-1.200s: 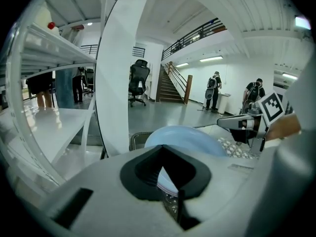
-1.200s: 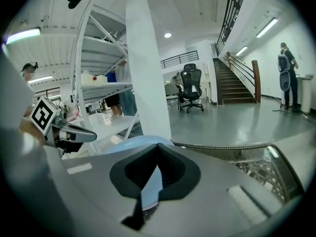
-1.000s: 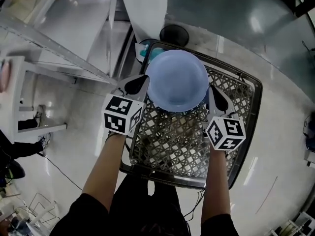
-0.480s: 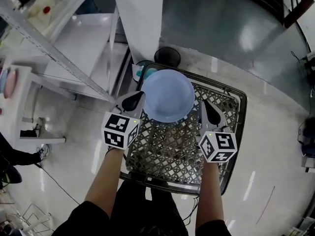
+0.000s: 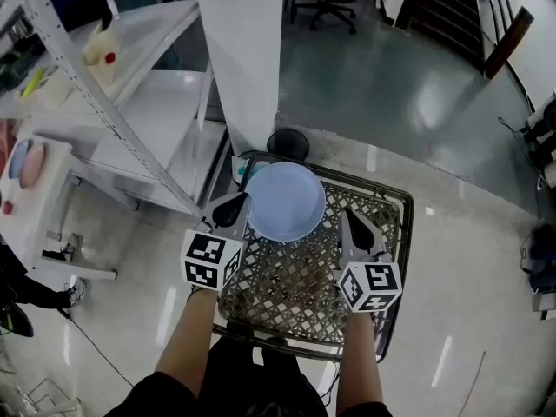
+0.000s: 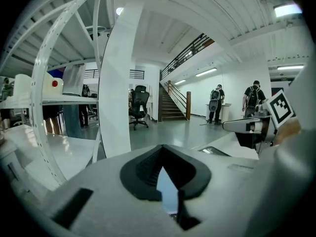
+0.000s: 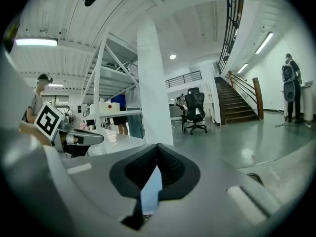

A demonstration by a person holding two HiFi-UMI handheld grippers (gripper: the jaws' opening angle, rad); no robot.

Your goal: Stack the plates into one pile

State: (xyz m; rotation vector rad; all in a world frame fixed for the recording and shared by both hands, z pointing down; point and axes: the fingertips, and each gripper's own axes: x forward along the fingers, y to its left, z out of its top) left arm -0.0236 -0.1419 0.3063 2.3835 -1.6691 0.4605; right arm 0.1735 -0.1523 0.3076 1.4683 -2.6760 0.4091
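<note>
A pale blue plate [image 5: 285, 201] hangs over the far end of a wire basket [image 5: 393, 233]. My left gripper [image 5: 234, 208] is shut on the plate's left rim. My right gripper [image 5: 345, 220] stands at the plate's right side, shut. In the left gripper view a thin blue sliver of the plate [image 6: 166, 191] shows between the closed jaws. The right gripper view shows the same blue edge [image 7: 150, 190] pinched between its jaws. Two pink and blue plates [image 5: 24, 162] lie on a white stand at far left.
A white column [image 5: 241, 68] rises just behind the basket, with a black round object [image 5: 287, 143] at its foot. Metal shelving [image 5: 104, 102] runs along the left. Something teal [image 5: 242, 173] shows under the plate's left edge. An office chair [image 5: 326, 3] and people stand farther back.
The head view has pulled back and tilted up, so plate, grippers and basket look smaller and lower. The plate stays between both grippers above the basket's far end.
</note>
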